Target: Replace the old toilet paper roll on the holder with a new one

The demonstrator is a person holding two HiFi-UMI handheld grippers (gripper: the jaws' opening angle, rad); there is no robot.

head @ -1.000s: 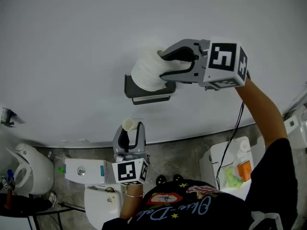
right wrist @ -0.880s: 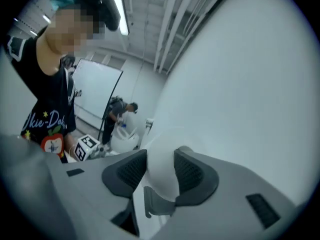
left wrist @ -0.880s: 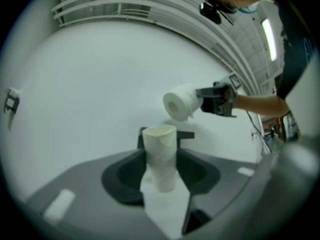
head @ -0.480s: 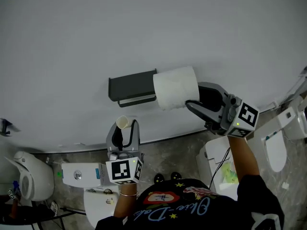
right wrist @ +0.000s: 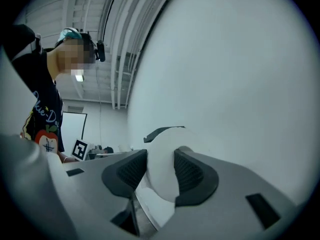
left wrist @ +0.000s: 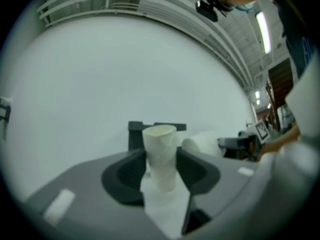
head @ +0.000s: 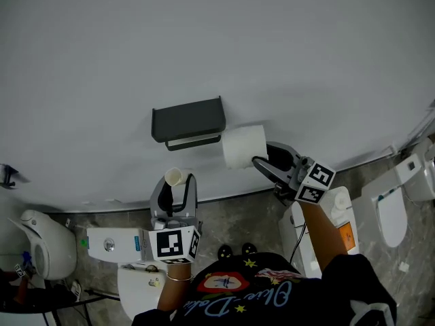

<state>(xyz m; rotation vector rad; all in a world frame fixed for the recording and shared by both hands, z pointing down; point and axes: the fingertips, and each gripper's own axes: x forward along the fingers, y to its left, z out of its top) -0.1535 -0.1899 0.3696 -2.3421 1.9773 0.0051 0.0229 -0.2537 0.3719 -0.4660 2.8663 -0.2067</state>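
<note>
Right gripper [head: 262,156] is clamped on the full white toilet paper roll [head: 243,147], jaws pressing it from both sides. The roll hangs just right of the dark grey wall-mounted holder [head: 188,121] and a touch lower, close but not touching. The holder itself is bare. My left gripper [head: 178,187] is closed on the old, nearly spent cardboard tube [head: 175,176], standing upright below the holder. The right hand is nearer, so I reckon the roll goes leftward, its long axis lined up along the holder.
</note>
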